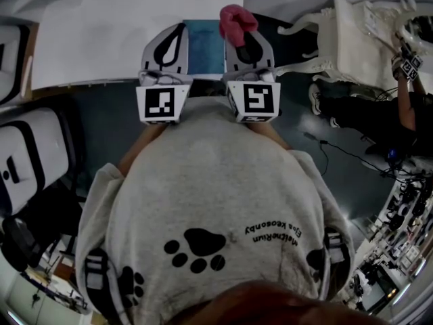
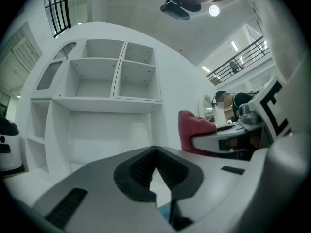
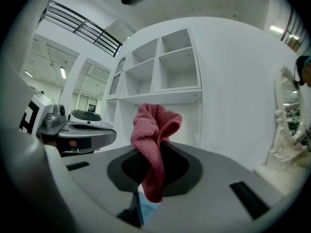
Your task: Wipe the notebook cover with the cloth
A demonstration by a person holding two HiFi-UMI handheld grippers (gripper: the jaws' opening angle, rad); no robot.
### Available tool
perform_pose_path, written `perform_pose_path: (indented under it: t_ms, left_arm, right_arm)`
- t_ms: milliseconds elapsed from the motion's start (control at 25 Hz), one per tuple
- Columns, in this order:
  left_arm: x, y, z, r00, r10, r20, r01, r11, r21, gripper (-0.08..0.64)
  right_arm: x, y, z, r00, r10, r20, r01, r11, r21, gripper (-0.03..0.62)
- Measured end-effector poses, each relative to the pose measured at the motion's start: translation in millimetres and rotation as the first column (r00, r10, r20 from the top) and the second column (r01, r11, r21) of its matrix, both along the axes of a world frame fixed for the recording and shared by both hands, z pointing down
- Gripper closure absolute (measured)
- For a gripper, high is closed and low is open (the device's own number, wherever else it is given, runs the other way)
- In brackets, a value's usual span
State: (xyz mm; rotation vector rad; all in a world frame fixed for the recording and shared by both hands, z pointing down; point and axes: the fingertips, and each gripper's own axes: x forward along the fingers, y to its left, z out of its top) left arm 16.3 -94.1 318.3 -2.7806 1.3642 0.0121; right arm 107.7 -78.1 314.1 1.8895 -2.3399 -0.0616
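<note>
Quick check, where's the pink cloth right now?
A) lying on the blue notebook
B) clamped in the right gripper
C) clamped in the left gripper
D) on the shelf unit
B: in the right gripper view the cloth is pinched between the jaws of the right gripper, while the left gripper has its jaws together on nothing, and the notebook lies bare between them.

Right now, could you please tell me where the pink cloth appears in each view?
Head view: cloth at top centre, on the tip of the right gripper, beside the blue notebook.
Left gripper view: cloth right of centre.
Right gripper view: cloth at centre, clamped between the jaws.
Shared landmark: the white shelf stands behind it in both gripper views.
</note>
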Motion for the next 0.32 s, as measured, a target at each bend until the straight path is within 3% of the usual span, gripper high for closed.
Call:
perform_pose_path:
  t_ms: [320]
  left_arm:
    - [-2.9, -0.1, 5.3, 1.000, 0.000, 0.024, 0.000, 1.000, -0.011, 0.548]
  right_arm:
    - [-0.5, 1.0, 0.1, 1.000, -0.009, 0.004, 0.009, 1.000, 0.002, 0.532]
